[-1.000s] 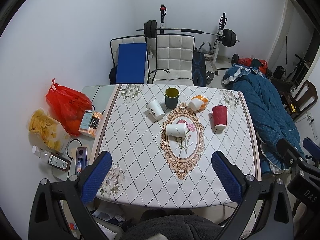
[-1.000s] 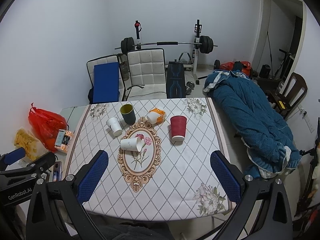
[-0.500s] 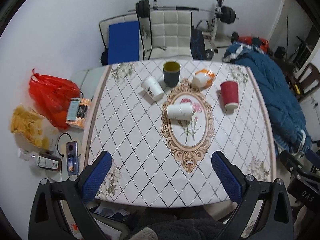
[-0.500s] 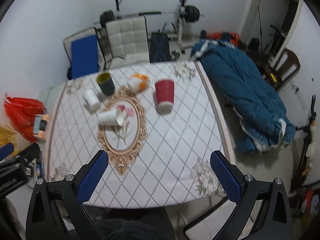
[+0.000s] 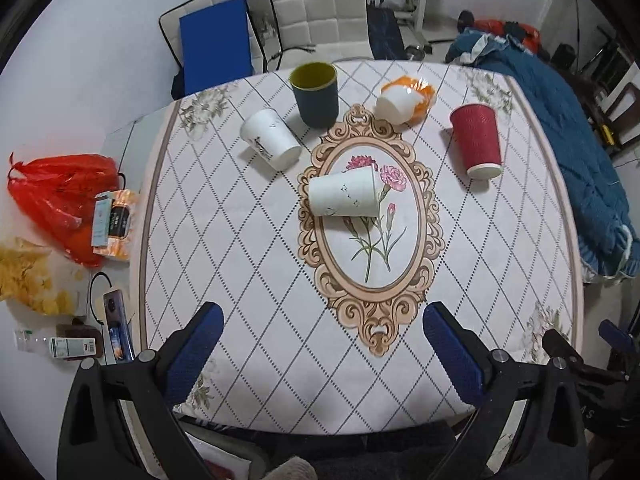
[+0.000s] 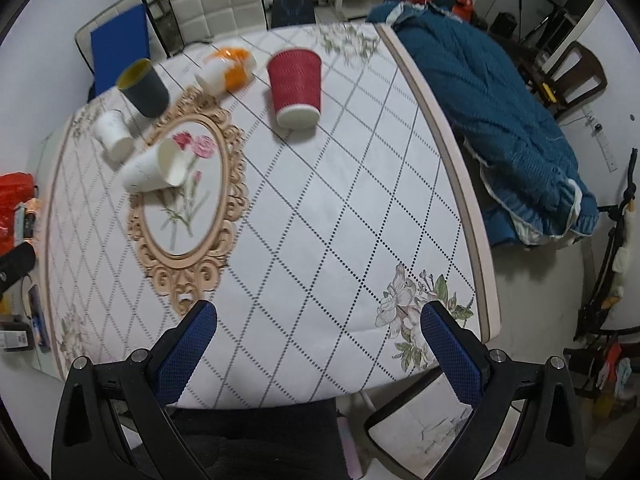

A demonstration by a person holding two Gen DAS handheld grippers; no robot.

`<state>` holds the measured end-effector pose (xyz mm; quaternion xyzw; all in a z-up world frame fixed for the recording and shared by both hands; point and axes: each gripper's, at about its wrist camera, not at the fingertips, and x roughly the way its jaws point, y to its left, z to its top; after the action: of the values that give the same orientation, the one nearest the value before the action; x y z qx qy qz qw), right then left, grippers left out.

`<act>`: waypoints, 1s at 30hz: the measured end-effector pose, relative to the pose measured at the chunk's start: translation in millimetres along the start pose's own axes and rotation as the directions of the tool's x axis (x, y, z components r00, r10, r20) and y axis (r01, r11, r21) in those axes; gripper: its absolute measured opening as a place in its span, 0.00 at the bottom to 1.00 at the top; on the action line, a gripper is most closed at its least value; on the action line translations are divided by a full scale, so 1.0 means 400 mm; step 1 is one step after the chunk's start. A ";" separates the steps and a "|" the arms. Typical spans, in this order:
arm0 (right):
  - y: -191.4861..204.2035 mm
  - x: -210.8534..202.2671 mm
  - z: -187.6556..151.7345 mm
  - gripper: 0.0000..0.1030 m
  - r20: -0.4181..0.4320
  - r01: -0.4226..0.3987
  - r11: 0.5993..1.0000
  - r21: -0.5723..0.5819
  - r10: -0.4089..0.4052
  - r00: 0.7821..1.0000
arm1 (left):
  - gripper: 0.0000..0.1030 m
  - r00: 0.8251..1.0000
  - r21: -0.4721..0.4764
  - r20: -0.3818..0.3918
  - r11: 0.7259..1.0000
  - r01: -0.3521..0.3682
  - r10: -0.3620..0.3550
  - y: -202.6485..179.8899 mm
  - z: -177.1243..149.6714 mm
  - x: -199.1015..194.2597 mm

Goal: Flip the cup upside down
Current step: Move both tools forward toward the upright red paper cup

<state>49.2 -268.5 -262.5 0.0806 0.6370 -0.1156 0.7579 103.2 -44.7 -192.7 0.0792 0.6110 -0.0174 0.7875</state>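
Several cups sit on a white diamond-patterned table [image 5: 248, 280]. A white paper cup [image 5: 344, 194] lies on its side on the floral oval; it also shows in the right wrist view [image 6: 154, 168]. A second white cup [image 5: 270, 139] stands upside down [image 6: 113, 136]. A dark green cup [image 5: 315, 94] stands upright [image 6: 144, 88]. A red ribbed cup [image 5: 476, 140] stands upside down [image 6: 296, 84]. An orange-and-white cup [image 5: 406, 102] lies on its side [image 6: 224, 68]. My left gripper [image 5: 322, 326] and right gripper [image 6: 320, 322] are open, empty, above the near edge.
A red bag [image 5: 60, 200], snacks and a phone [image 5: 116, 328] lie left of the table. Two chairs [image 5: 320, 8] stand behind it. A blue quilt [image 6: 500, 120] lies to the right, with a dark wooden chair [image 6: 576, 76] beyond.
Both grippers have moved forward and tilted down toward the table, so the cups look larger and nearer. The cups have not moved. Both grippers stay open.
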 end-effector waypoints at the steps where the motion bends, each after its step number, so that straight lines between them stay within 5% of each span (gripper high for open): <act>1: -0.007 0.012 0.008 1.00 -0.011 -0.002 1.000 0.001 0.002 1.000 | 0.99 1.000 -0.002 -0.008 1.000 -0.005 0.005 -0.016 0.015 0.017; 18: -0.138 0.306 0.205 1.00 -0.168 0.007 1.000 -0.028 -0.012 0.986 | 0.99 0.992 0.040 -0.121 0.999 -0.032 0.036 -0.240 0.258 0.251; 30: -0.198 0.397 0.348 1.00 -0.189 0.009 1.000 0.006 -0.008 0.982 | 0.99 0.979 0.022 -0.188 0.997 0.078 -0.072 -0.350 0.428 0.347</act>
<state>184.6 -393.5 -392.3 0.0910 0.7061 -0.1129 0.6931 285.3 -198.4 -300.0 0.0690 0.6846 -0.0485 0.7240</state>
